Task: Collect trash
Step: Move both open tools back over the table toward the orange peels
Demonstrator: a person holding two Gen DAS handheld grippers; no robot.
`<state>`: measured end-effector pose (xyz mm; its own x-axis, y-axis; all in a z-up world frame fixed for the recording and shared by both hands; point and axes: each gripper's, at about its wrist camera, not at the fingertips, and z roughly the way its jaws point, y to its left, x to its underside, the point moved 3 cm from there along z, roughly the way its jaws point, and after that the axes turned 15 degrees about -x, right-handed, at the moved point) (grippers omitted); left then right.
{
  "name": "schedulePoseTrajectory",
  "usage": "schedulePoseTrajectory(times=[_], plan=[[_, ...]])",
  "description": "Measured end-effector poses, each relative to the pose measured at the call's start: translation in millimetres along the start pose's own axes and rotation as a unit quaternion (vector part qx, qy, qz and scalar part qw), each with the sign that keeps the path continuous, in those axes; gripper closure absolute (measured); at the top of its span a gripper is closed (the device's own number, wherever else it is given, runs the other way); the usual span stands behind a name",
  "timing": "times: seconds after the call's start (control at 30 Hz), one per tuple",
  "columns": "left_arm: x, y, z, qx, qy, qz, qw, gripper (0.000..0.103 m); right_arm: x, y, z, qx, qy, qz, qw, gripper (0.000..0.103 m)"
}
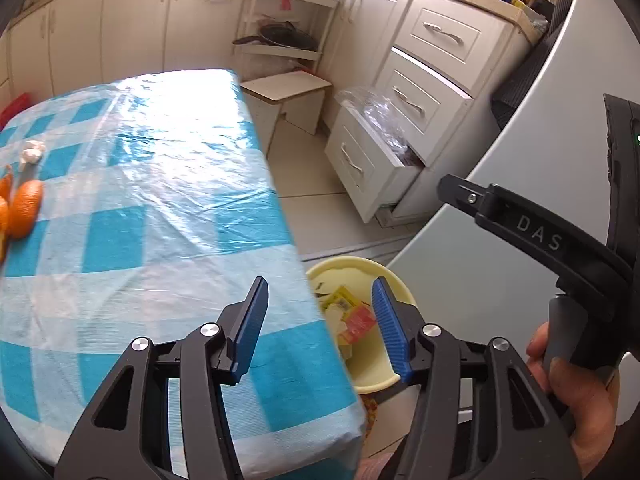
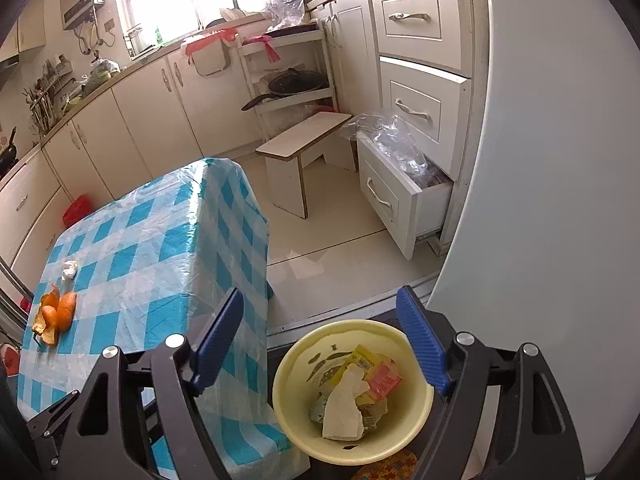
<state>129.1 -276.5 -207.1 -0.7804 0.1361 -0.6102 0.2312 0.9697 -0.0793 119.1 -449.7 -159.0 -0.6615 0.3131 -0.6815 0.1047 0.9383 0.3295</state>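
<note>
A pale yellow bin stands on the floor beside the table; inside lie a white tissue and yellow and red wrappers. The same bin shows past the table edge in the left wrist view. Orange peel and a crumpled white tissue lie on the blue checked tablecloth; the peel and tissue sit at the far left in the left view. My left gripper is open over the table corner, holding nothing. My right gripper is open above the bin, empty.
A hand holds the other gripper's black handle at the right. A low white stool and an open drawer with plastic bags stand across the floor. A grey appliance wall rises on the right. Cabinets line the back.
</note>
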Motion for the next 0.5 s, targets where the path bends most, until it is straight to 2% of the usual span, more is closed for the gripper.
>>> schedulePoseTrajectory(times=[0.17, 0.33, 0.5], plan=[[-3, 29, -14, -0.027, -0.017, -0.008, 0.9995, 0.041, -4, 16, 1, -0.006, -0.009, -0.011, 1.0, 0.018], [-8, 70, -36, -0.074, -0.049, -0.008, 0.996, 0.032, -8, 36, 0, -0.011, -0.02, -0.034, 0.999, 0.011], [-13, 123, -49, -0.117, -0.061, -0.044, 0.9903, 0.028, -10, 57, 0, -0.023, -0.033, -0.057, 0.998, 0.008]])
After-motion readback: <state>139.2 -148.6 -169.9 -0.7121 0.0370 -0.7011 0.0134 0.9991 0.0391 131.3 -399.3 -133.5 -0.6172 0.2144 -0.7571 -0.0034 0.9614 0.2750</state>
